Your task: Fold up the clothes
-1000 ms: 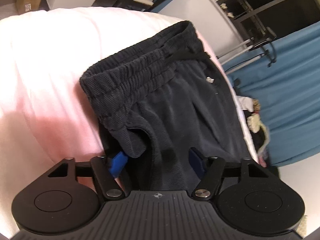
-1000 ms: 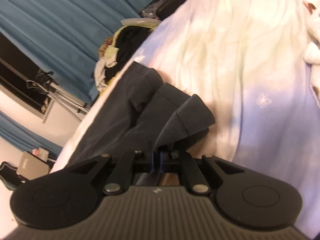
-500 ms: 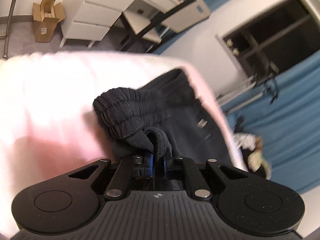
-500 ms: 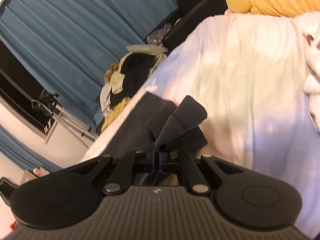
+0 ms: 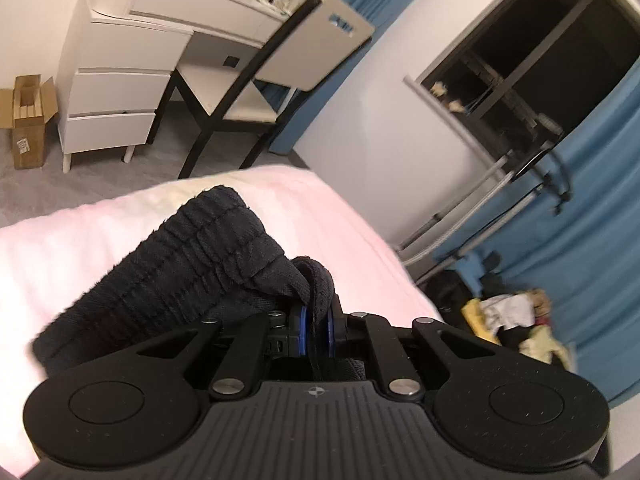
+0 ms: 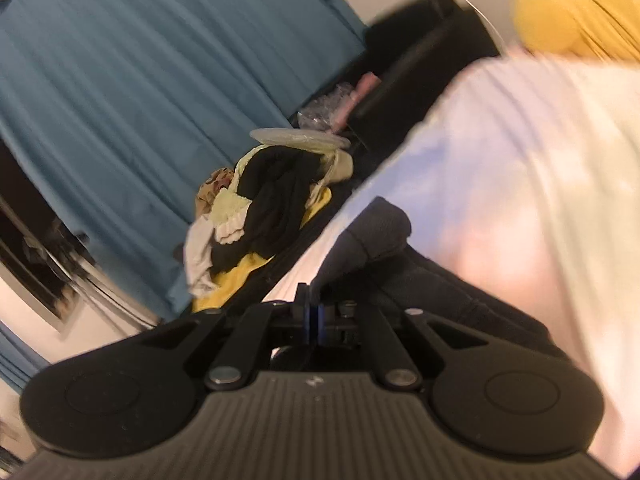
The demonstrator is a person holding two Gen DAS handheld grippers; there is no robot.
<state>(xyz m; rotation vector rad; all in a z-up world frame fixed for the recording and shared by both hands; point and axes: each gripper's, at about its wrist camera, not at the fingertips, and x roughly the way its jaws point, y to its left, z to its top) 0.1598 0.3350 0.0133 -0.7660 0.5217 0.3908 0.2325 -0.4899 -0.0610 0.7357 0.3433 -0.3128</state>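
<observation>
Blue pads of the left gripper (image 5: 314,330) are closed on a thin fold of dark fabric at the elasticated waistband of the trousers (image 5: 192,264), with only the fabric's thickness between them. The right gripper (image 6: 312,320) is likewise pinched together on the ribbed cuff end of the same garment, the cuff (image 6: 374,226) standing up just beyond its fingertips. Risk, left side: the bite is narrow and sits at the edge of a bulky gathered band; the weight of the hanging cloth could drag it out of the pads, most likely on a quick swing. Risk, right side: the grip appears to take one cuff only; whether the second leg is caught cannot be told, and a loose leg would trail and spoil the fold line. Blur in the right view suggests fast motion, which adds to both risks. Position: the waistband bunches to the near left of the left tool and rises away from it, above the pale pink bedcover (image 5: 100,216); in the right view the leg runs from the pads off to the near right, over the bedcover. A heap of other clothes (image 6: 260,208) lies far left by the blue curtain (image 6: 140,60), apart from the work.
</observation>
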